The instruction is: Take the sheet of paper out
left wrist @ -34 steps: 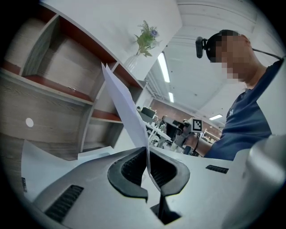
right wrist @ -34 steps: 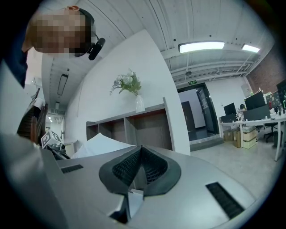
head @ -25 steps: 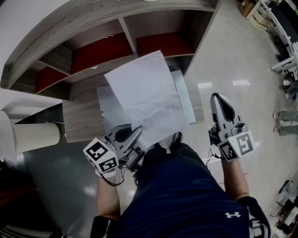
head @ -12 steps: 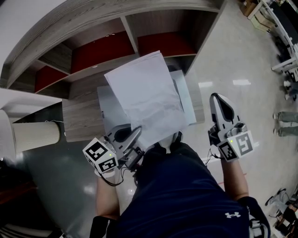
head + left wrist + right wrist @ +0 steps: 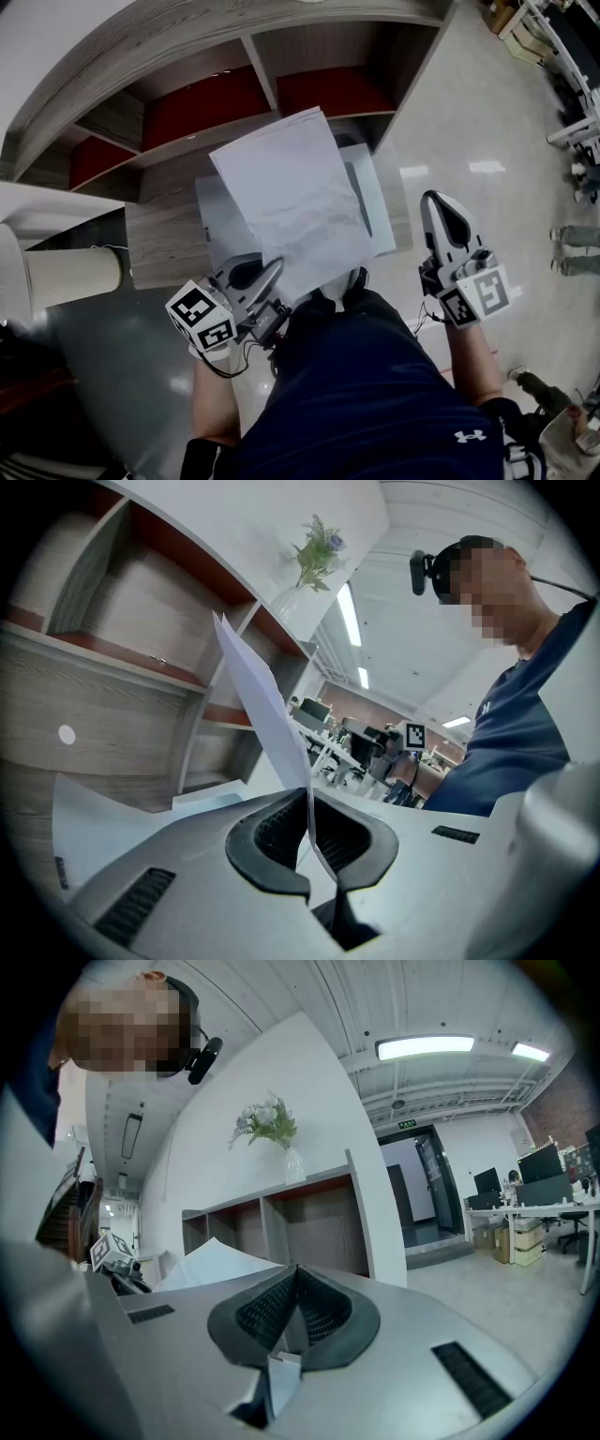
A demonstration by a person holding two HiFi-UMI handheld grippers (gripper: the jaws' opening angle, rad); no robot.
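Observation:
A white sheet of paper [image 5: 295,197] is held up by its near edge, slanting over a pale folder [image 5: 375,211] that lies on the low wooden cabinet top [image 5: 164,239]. My left gripper [image 5: 272,269] is shut on the sheet's lower edge. In the left gripper view the paper [image 5: 253,686] rises edge-on from between the closed pads of the left gripper [image 5: 307,803]. My right gripper [image 5: 441,202] hovers to the right of the cabinet over the floor, jaws together with nothing in them. The right gripper view shows the right gripper [image 5: 295,1288] closed, with the lifted sheet [image 5: 216,1260] off to its left.
A curved wooden shelf unit with red-backed compartments [image 5: 202,103] stands behind the cabinet top. A vase of flowers [image 5: 272,1129] sits on top of it. A cream cylinder [image 5: 70,274] lies at the left. Office desks [image 5: 548,1213] and polished floor [image 5: 487,122] are to the right.
Both grippers and the sheet stay almost still. Another person has come into the bottom right corner of the head view.

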